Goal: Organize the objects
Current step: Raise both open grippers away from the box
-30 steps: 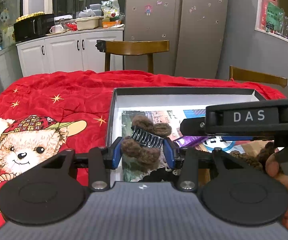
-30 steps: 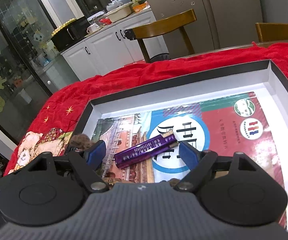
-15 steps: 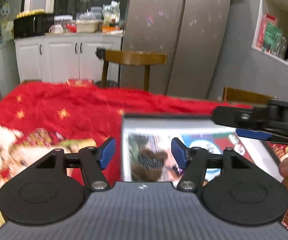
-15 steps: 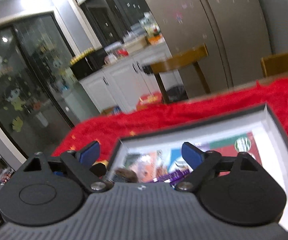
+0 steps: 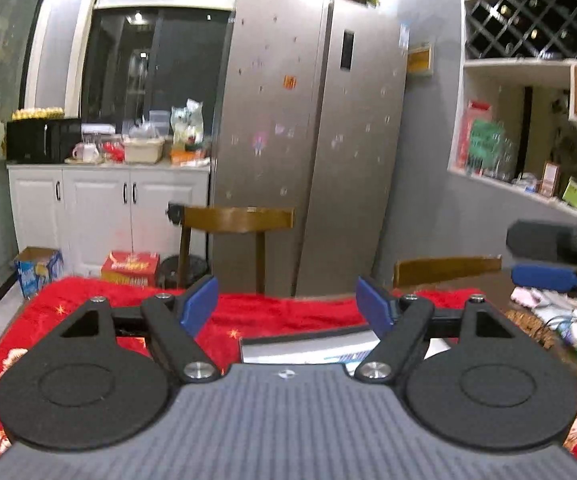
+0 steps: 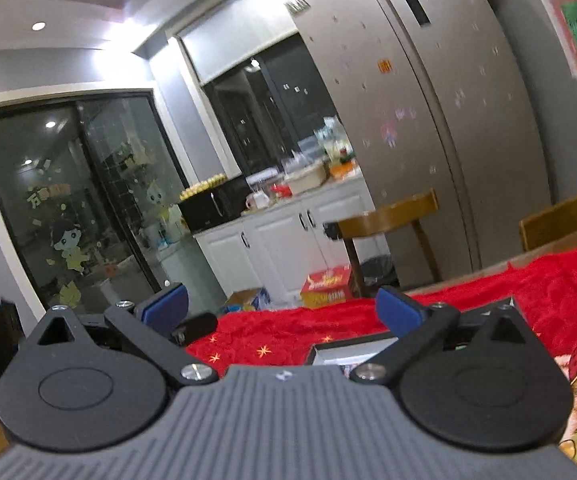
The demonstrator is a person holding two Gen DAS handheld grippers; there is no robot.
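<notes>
The shallow box [image 5: 300, 346] with the dark rim and white inner walls sits on the red blanket [image 5: 272, 320], and only its far edge pokes out above each gripper body, so whatever's inside it is hidden here. In the right wrist view the same box [image 6: 344, 350] shows as a thin strip low in the middle.

The left gripper [image 5: 287, 306] is up above the box with its blue pads spread wide, nothing between them. The right gripper [image 6: 282, 310] is the same deal: jaws wide apart, empty. Its tip also shows at the right edge of the left view, well apart from the left one.

Further out: a wooden chair [image 5: 232, 224] behind the table, a big steel fridge [image 5: 312, 140], white cabinets [image 5: 100, 208] with a microwave [image 5: 42, 140] on top, and a wine rack [image 5: 528, 24] up on the right.
</notes>
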